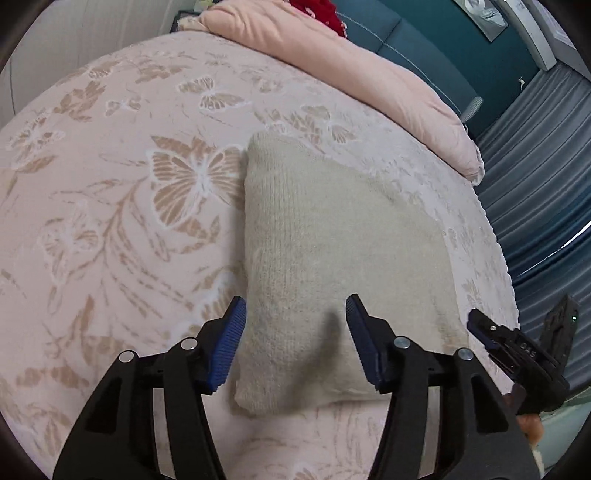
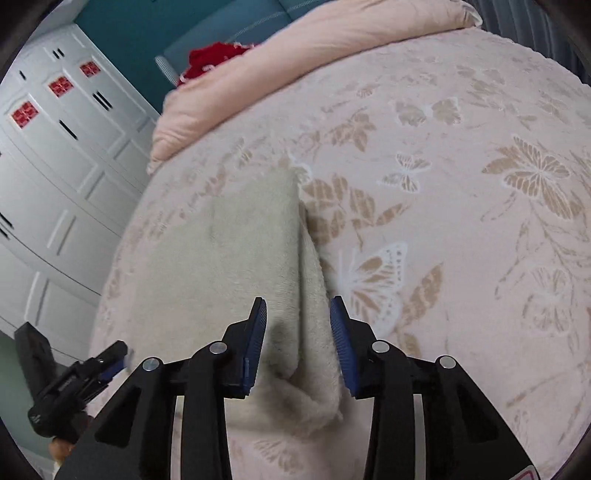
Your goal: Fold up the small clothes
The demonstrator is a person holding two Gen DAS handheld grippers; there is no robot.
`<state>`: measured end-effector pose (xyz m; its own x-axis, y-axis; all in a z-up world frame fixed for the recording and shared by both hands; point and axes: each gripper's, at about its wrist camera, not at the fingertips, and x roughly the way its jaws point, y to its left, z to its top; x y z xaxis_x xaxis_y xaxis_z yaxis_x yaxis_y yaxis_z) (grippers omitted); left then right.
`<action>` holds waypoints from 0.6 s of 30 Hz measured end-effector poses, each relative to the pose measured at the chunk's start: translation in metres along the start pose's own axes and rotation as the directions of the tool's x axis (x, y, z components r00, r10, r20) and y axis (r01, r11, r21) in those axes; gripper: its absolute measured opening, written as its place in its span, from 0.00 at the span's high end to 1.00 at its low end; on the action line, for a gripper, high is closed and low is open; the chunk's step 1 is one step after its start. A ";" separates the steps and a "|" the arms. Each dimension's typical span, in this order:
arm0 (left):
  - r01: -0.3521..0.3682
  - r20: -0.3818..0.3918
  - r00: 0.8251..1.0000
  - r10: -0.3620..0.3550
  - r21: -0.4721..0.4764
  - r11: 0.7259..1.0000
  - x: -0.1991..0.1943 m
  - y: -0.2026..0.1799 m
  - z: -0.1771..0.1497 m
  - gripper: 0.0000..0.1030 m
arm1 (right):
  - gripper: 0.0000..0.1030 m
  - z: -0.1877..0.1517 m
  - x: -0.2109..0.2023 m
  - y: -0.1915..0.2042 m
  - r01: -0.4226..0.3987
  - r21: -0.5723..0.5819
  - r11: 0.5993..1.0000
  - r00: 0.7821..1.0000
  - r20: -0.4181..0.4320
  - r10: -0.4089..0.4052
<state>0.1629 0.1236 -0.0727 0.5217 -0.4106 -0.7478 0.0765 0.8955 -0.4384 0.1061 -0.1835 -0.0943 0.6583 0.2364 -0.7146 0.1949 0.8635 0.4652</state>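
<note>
A cream knit garment (image 1: 332,240) lies folded on the butterfly-patterned bedspread (image 1: 110,184), near the bed's edge. My left gripper (image 1: 295,339) hovers open over the garment's near left corner, one blue pad at the cloth's left edge, the other above it and casting a shadow. In the right wrist view the same garment (image 2: 221,258) has a raised fold along its right side. My right gripper (image 2: 298,343) is shut on that bunched fold at the near corner. Each view shows the other gripper's black body (image 1: 524,350) (image 2: 85,373) at its side.
A pink pillow (image 1: 351,62) lies along the far side of the bed, with a red item (image 1: 321,14) behind it against a teal headboard (image 1: 424,37). White wardrobe doors (image 2: 55,166) stand beyond the bed's edge. Grey pleated fabric (image 1: 535,184) hangs beside the bed.
</note>
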 end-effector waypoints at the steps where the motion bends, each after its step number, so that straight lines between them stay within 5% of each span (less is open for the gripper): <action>1: 0.014 0.010 1.000 -0.014 0.014 1.000 -0.010 -0.006 -0.001 0.47 | 0.65 -0.002 -0.012 0.009 -0.039 -0.019 0.999 0.999 0.006 0.039; 3: 0.024 0.029 0.999 -0.025 0.045 0.999 -0.023 -0.019 -0.006 0.46 | 0.65 -0.009 -0.020 0.029 -0.060 -0.085 0.995 0.998 -0.006 0.059; 5: -0.035 0.011 0.999 0.034 0.122 0.992 -0.015 -0.033 -0.014 0.45 | 0.65 -0.019 -0.001 0.042 -0.004 -0.186 0.983 0.998 -0.063 -0.008; 8: -0.155 -0.071 0.983 0.170 0.181 0.971 0.025 -0.031 -0.025 0.43 | 0.69 -0.042 0.062 0.020 0.131 -0.215 0.968 0.952 -0.246 -0.184; 10: -0.170 -0.086 0.978 0.188 0.177 0.969 0.033 -0.024 -0.025 0.42 | 0.68 -0.037 0.046 0.018 0.089 -0.140 0.986 0.970 -0.213 -0.117; 12: -0.109 -0.085 0.989 0.119 0.106 0.988 0.023 -0.014 -0.021 0.34 | 0.56 -0.026 0.023 0.022 0.075 -0.151 0.986 0.987 -0.131 -0.095; 14: -0.003 -0.102 0.995 0.001 -0.019 1.000 0.020 0.003 -0.016 0.16 | 0.24 -0.015 0.022 0.016 0.056 -0.147 0.988 0.991 -0.115 -0.073; 17: 0.057 -0.151 0.985 -0.077 -0.132 0.990 0.040 0.024 -0.012 0.14 | 0.26 -0.008 0.065 -0.006 0.027 -0.071 0.997 0.971 -0.236 -0.043; 18: 0.087 -0.170 0.979 -0.114 -0.162 0.983 0.050 0.029 -0.012 0.18 | 0.30 -0.010 0.083 -0.015 -0.035 0.007 0.999 0.957 -0.289 0.035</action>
<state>0.1808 0.1267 -0.1288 0.3573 -0.5336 -0.7666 -0.0169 0.8169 -0.5765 0.1504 -0.1725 -0.1660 0.4270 0.3853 -0.8181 0.1774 0.8514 0.4936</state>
